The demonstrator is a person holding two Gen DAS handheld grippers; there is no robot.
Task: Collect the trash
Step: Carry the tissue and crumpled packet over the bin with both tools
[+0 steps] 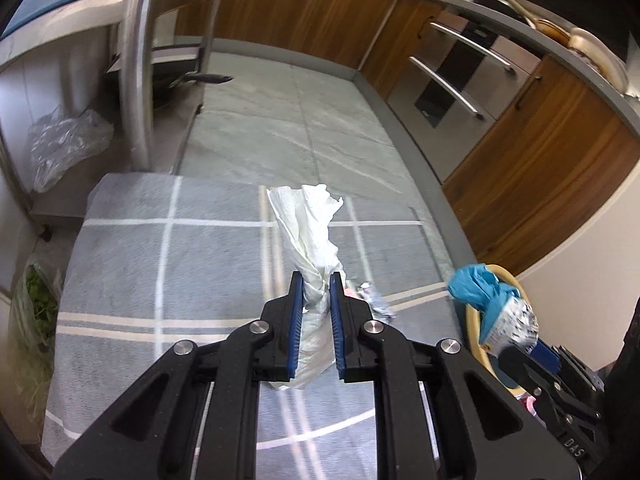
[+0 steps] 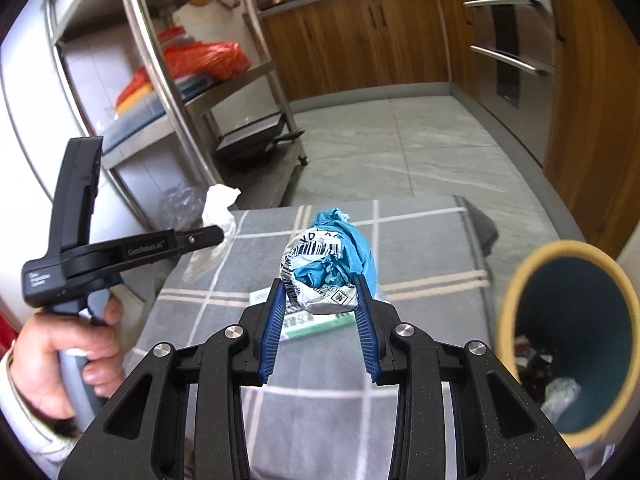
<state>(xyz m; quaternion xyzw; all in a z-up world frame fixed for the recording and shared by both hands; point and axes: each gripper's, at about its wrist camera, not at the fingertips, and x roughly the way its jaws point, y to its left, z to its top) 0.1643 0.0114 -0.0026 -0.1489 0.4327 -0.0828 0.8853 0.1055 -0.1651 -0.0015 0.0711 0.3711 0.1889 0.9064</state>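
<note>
Tongs both loaded: left gripper [image 1: 316, 280] clamped on a twisted white paper towel [image 1: 310, 224], held upright and clear of the grey checked mat [image 1: 160, 264]; right gripper [image 2: 320, 284] pinched on a crumpled blue-and-silver wrapper [image 2: 326, 268], lifted so nothing drags. Yellow-rimmed bin [image 2: 568, 336] at 3 o'clock of the right gripper, mouth tipped toward it, some trash already inside. Probably the carry-to-bin step. More litter on the mat: a small foil scrap [image 1: 376, 300] at 3 o'clock of the left gripper, a green-edged packet [image 2: 312, 324] partly hidden below the wrapper
</note>
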